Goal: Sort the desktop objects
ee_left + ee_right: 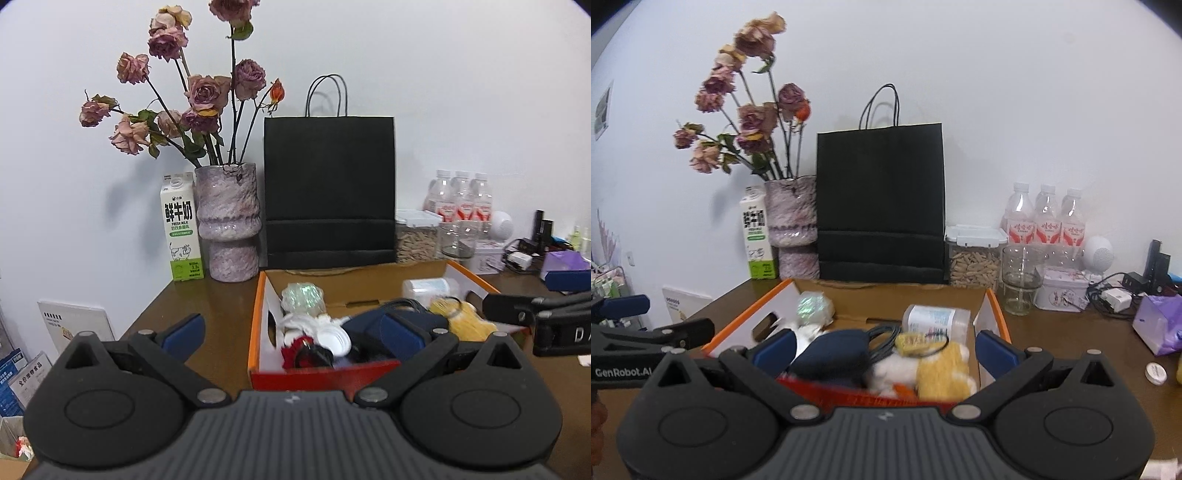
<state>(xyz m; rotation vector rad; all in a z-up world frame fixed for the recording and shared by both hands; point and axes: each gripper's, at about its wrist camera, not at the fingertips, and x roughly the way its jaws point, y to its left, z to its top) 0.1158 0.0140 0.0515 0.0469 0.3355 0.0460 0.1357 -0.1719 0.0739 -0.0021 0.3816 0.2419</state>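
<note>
While both claws hang spread wide and empty, the left gripper [293,332] and right gripper [884,347] face the orange box [993,306] on the brown desk [207,306]; inside, a white bottle [936,319] lies sideways, long axis left-right

Both fisheye views look forward along open jaws from just above the counter [221,295], facing the far wall, close to the orange-rimmed box [255,325]. The left wrist view sits left of the right one; both share the box, black paper bag [881,203] and flower vase [792,225].
</note>
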